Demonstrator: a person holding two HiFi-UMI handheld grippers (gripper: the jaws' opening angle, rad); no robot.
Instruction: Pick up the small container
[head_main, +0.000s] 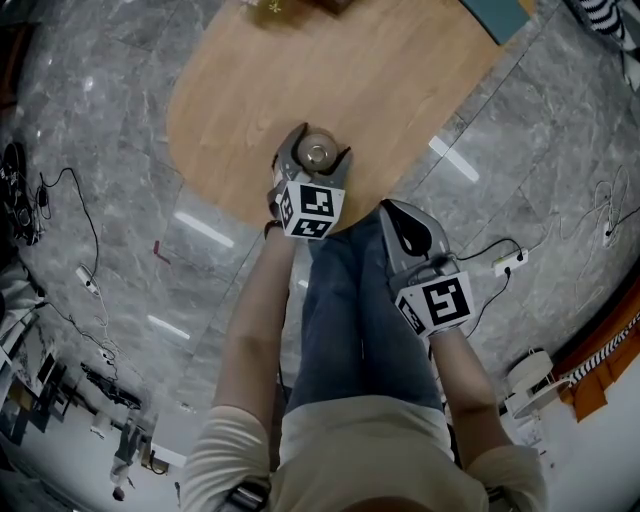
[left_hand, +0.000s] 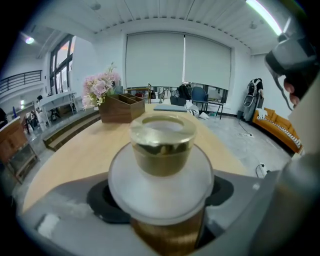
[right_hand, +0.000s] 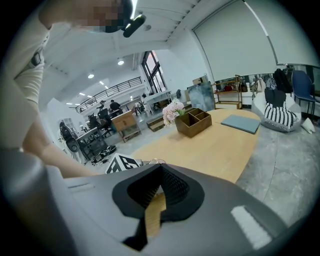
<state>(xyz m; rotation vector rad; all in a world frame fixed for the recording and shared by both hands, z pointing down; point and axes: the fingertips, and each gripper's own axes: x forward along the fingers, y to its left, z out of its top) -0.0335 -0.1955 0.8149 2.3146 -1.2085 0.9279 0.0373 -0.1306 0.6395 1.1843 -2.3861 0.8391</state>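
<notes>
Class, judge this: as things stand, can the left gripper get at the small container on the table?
Probably yes. The small container stands upright on the table, right between the open jaws of the left gripper, with nothing in the way. Closing them should take it.

No word, number or brand name can be read anywhere. The only printed signs are black-and-white square code patterns. One cube (head_main: 310, 208), on the left gripper (head_main: 317, 150) at the near edge of the table (head_main: 400, 90), shows two patterned faces. The other cube (head_main: 437, 303), on the right gripper (head_main: 398, 212) just off that same table edge, shows one full face and part of a second. In the right gripper view, part of the first cube's pattern peeks up beside the table's near end.
</notes>
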